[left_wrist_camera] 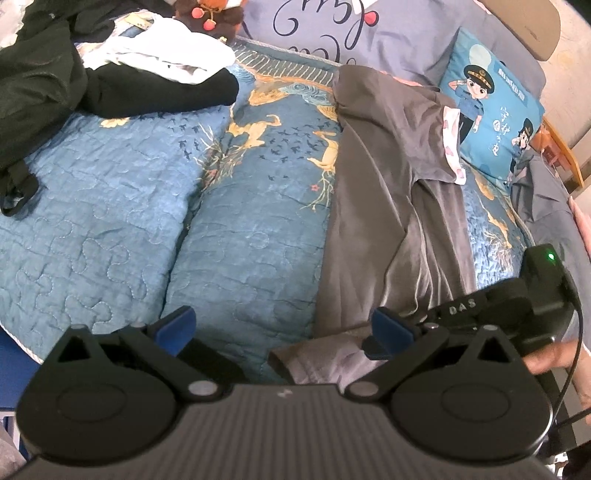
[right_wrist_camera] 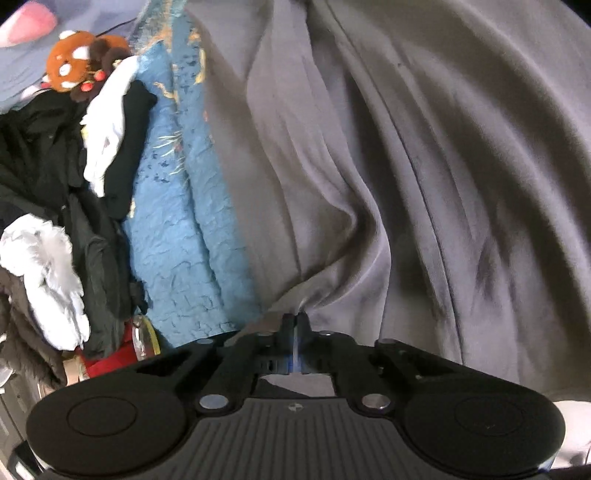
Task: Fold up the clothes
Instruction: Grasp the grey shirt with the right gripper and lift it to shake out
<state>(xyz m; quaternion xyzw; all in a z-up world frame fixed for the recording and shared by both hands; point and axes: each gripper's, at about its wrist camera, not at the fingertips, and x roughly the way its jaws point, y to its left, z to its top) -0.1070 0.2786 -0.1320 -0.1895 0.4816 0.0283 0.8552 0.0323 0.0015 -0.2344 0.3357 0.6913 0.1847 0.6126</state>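
A grey garment (left_wrist_camera: 384,192) lies stretched along the right side of a blue quilted bedspread (left_wrist_camera: 236,206). My left gripper (left_wrist_camera: 284,328) is open just above the garment's near end, with its blue fingertips (left_wrist_camera: 177,326) spread wide and nothing between them. The other gripper's black body shows at the right of the left wrist view. In the right wrist view the grey garment (right_wrist_camera: 406,166) fills most of the frame in long folds. My right gripper (right_wrist_camera: 295,321) is shut on a pinch of its fabric, which pulls into creases at the jaws.
A heap of black and white clothes (left_wrist_camera: 92,74) lies at the far left of the bed, with a brown plush toy (left_wrist_camera: 210,14) behind it. A blue cartoon pillow (left_wrist_camera: 491,107) stands at the far right. A person's hand (left_wrist_camera: 554,358) holds the other gripper.
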